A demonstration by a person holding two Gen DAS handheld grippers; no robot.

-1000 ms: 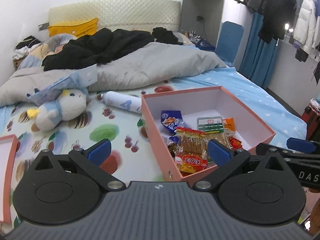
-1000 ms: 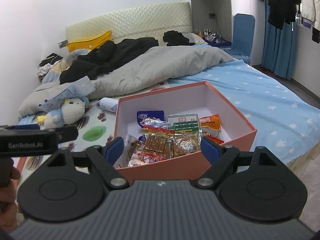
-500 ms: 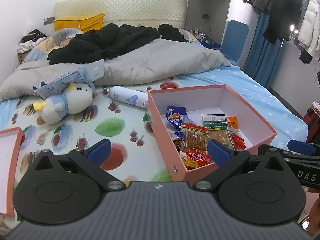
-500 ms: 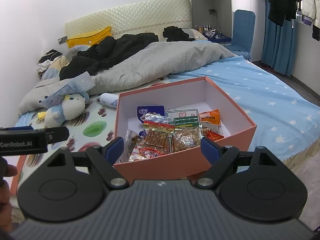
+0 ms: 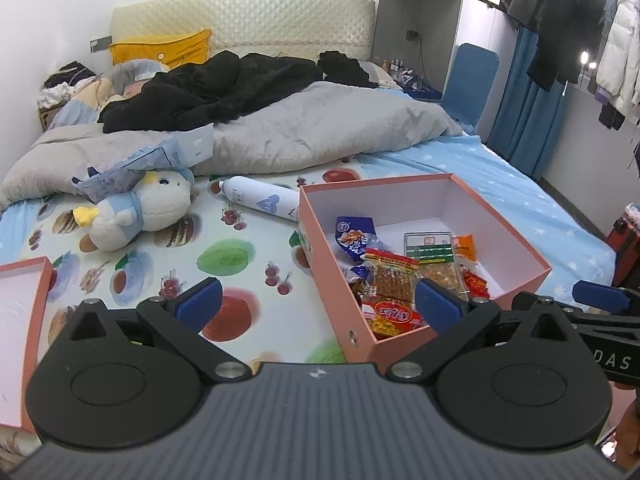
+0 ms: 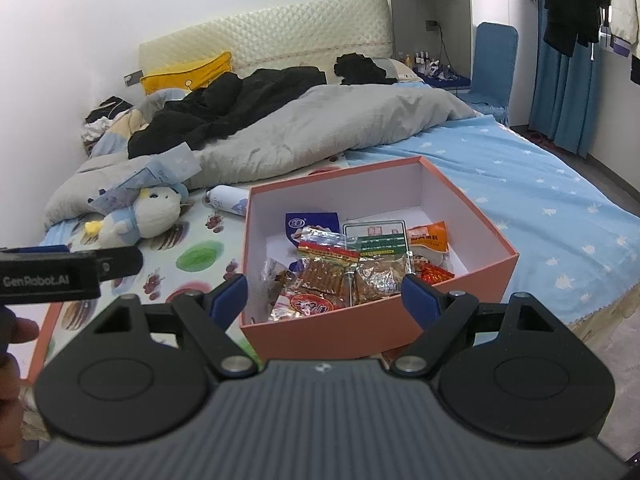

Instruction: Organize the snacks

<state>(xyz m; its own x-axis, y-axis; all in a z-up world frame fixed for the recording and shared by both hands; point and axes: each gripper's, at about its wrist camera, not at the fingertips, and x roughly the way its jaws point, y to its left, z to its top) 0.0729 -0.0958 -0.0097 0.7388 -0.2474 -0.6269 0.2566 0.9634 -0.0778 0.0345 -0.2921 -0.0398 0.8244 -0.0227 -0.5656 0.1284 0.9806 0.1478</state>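
A pink open box [image 5: 328,264] [image 6: 496,236] stands on the bed with several snack packets inside: a blue packet [image 5: 354,234] [image 6: 308,222], brown biscuit packs [image 5: 392,276] [image 6: 324,276], a green-labelled pack [image 5: 430,244] [image 6: 378,238] and an orange packet [image 5: 466,246] [image 6: 428,236]. My left gripper [image 5: 316,306] is open and empty, held above the bed just left of the box's near corner. My right gripper [image 6: 324,294] is open and empty, in front of the box's near wall.
The box lid [image 5: 20,320] lies at the left edge of the bed. A plush duck [image 5: 136,212] [image 6: 140,216] and a white bottle [image 5: 260,200] [image 6: 228,200] lie left of the box. A grey duvet [image 5: 304,136] and black clothes [image 5: 224,84] cover the far half.
Both grippers have drawn back and risen a little, so the box looks farther and more of the bed shows. Both stay open and empty.
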